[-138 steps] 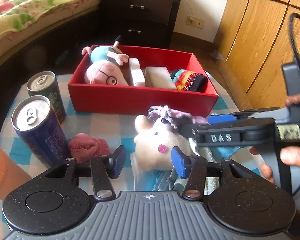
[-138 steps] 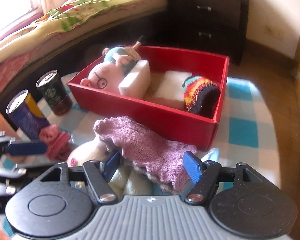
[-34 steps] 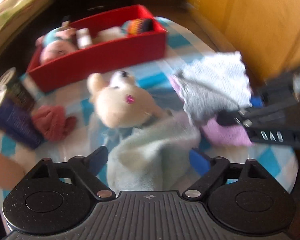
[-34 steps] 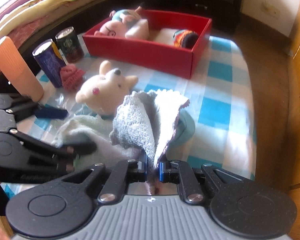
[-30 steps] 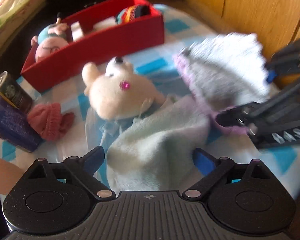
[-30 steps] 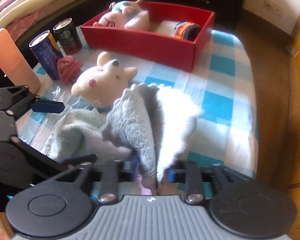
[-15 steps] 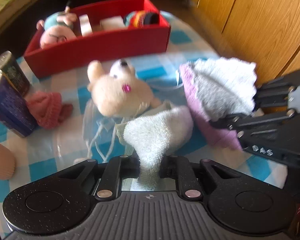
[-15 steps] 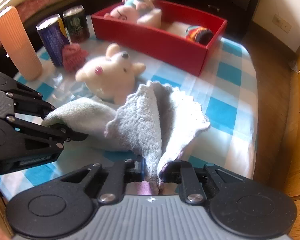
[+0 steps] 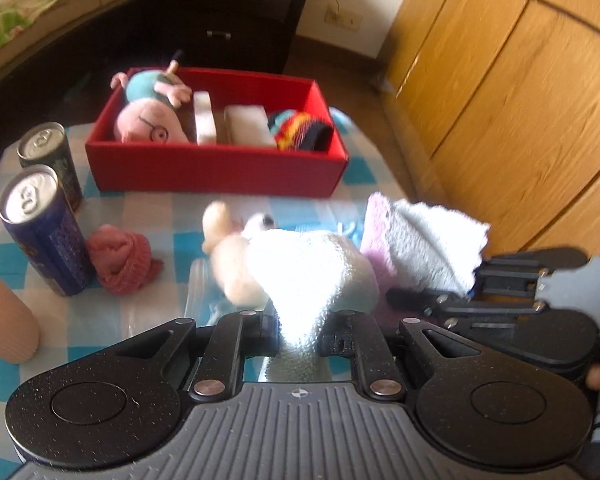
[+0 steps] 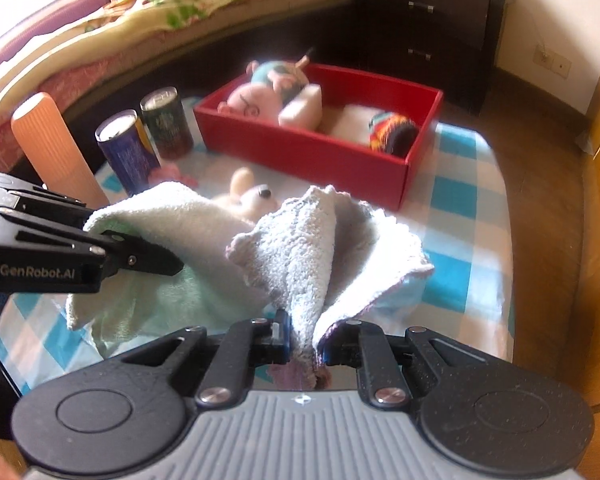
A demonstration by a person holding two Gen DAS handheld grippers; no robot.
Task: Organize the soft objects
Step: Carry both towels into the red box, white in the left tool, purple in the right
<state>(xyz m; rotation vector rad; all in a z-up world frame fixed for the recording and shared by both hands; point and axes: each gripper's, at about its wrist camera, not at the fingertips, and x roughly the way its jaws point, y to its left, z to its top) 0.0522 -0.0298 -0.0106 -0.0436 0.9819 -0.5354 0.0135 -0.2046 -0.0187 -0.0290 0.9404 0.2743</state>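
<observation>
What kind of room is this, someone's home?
Most likely a bedroom in a home: a bed with a floral cover, a dark drawer chest beside it, and wooden wardrobe doors. The soft toys lie on a small checked-cloth table.

Wooden wardrobe, dark nightstand, floral bed, sunlit

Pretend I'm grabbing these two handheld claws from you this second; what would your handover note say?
Left gripper: shut on the pale green fluffy towel, lifted.
Right gripper: shut on the white-and-lilac fluffy cloth, lifted.
In the red rectangular box: pink pig plush, two white blocks, striped knit hat.
On the blue-checked tablecloth: cream plush mouse, crumpled pink knit cloth.
Left: both cloths, mouse, pink knit probably go into the box.
</observation>
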